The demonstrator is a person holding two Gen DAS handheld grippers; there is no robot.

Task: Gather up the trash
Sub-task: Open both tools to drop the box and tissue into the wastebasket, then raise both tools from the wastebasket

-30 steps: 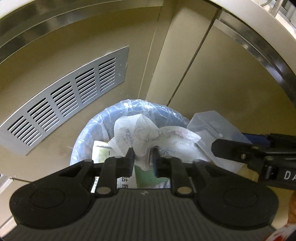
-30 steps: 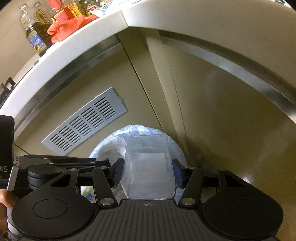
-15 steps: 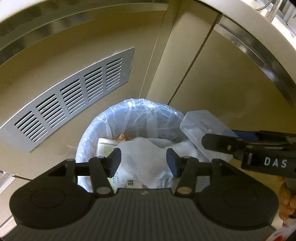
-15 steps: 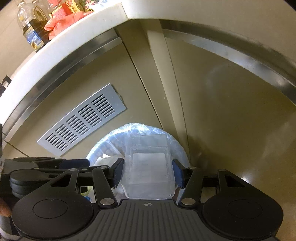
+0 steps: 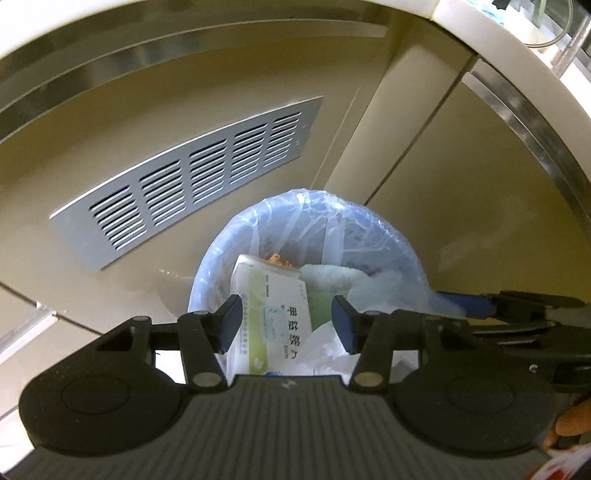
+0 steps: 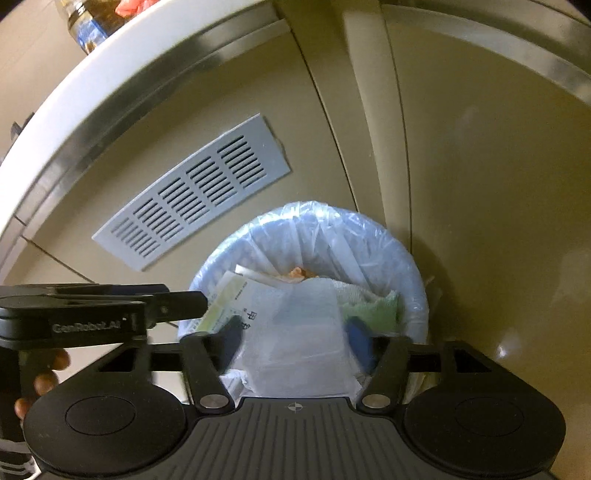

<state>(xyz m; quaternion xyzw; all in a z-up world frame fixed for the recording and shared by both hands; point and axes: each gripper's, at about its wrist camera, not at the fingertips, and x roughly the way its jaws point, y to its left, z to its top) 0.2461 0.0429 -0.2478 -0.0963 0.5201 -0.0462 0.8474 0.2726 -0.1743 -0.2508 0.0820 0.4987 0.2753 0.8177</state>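
Observation:
A bin with a blue liner (image 5: 388,229) (image 6: 402,254) stands on the floor under both grippers. In it lie a white-and-green carton (image 5: 273,306) (image 6: 236,295), a green cloth (image 5: 325,302) (image 6: 373,310) and white paper (image 5: 321,347). My left gripper (image 5: 287,321) hangs open over the bin with nothing between its fingers. My right gripper (image 6: 295,341) is over the bin too, and its jaws are opening. A clear plastic container (image 6: 303,347), blurred, sits low between them, and the pads stand off its sides. Each gripper shows side-on in the other's view.
A grey vent grille (image 5: 184,184) (image 6: 192,199) is set in the beige cabinet front behind the bin. A white countertop edge curves overhead, with bottles (image 6: 88,29) on it. A person's hand (image 6: 44,373) holds the left gripper's handle.
The left gripper opened and let the crumpled paper fall into the bin, then shifted sideways. The right gripper's jaws have spread, and the clear container has slipped lower toward the bin.

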